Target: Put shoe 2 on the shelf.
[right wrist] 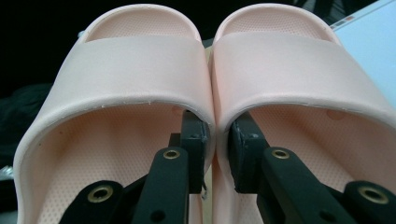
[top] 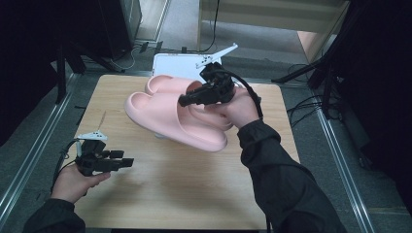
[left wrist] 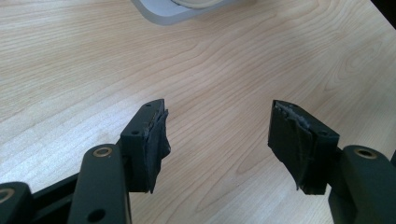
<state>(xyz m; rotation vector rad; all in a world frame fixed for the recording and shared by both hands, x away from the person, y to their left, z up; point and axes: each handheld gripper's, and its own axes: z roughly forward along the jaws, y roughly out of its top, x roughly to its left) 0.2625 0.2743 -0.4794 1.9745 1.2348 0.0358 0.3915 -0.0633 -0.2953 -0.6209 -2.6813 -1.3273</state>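
Right tool [right wrist: 215,140] clenched on both pink slippers' [top: 180,114] inner walls, apparently off the table [top: 194,194]; left tool [left wrist: 217,140] released.

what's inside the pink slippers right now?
One jaw of the right gripper sits inside each pink slipper, pinching their touching inner walls together. Dotted footbeds show; the straps cover the toe ends and the jaw tips.

No text or labels readable — none anywhere.
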